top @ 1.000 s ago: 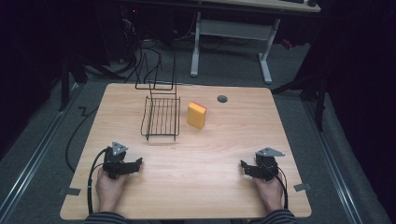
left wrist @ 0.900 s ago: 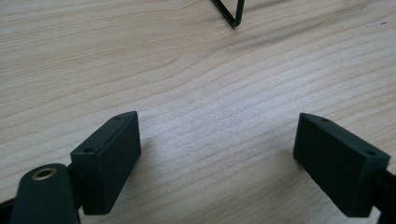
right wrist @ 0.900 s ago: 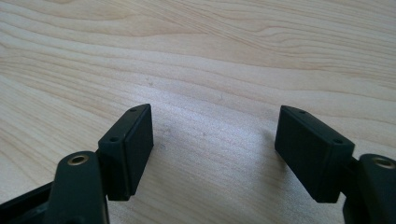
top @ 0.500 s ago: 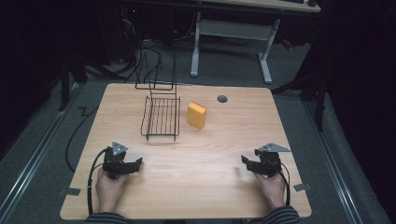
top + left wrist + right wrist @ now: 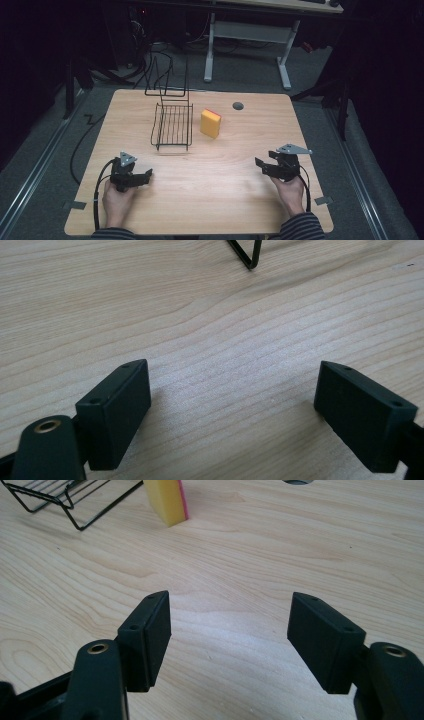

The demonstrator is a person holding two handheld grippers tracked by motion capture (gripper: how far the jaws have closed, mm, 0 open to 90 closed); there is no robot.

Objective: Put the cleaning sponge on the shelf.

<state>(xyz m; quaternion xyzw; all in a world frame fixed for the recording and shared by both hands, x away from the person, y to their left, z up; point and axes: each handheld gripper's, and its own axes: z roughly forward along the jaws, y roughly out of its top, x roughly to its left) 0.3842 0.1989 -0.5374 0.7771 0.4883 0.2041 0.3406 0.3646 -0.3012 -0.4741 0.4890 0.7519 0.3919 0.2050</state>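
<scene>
Yellow sponge [image 5: 210, 123], centre frame, no legible label; wire rack [image 5: 173, 126] just left. Left gripper [image 5: 145, 176], right gripper [image 5: 261, 165]: jaws spread, empty, on surface [image 5: 215, 200].

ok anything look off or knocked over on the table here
Nothing stands out. The yellow sponge stands on edge just right of the wire rack, apart from it, and the rack sits flat. Both the left gripper and right gripper are open over bare table, holding nothing.

The right gripper view's top edge cuts off the sponge [image 5: 166, 500] and the wire rack [image 5: 60, 495].
</scene>
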